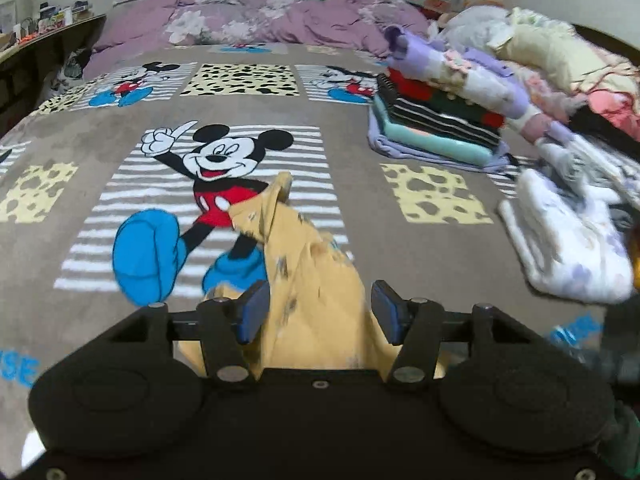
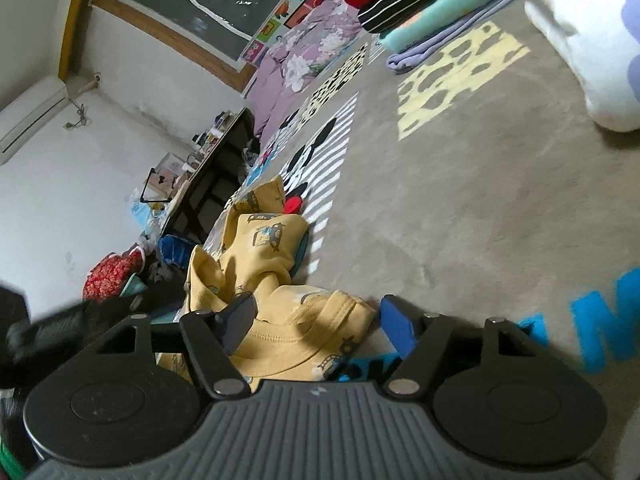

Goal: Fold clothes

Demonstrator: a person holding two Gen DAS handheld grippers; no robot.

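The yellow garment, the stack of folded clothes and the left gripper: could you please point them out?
yellow garment (image 1: 316,280), left wrist view, on its bunched middle.
stack of folded clothes (image 1: 440,120), left wrist view, on the striped layer.
left gripper (image 1: 320,312), left wrist view, midway between its fingertips.

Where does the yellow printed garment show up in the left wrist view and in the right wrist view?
Left wrist: the yellow garment sits bottom centre, rising between the tool's fingers, over the Mickey print.
Right wrist: the yellow garment is lower left of centre, crumpled and reaching between the fingers.
Shared landmark: the folded clothes stack, right of centre in the left view, top right in the right view.
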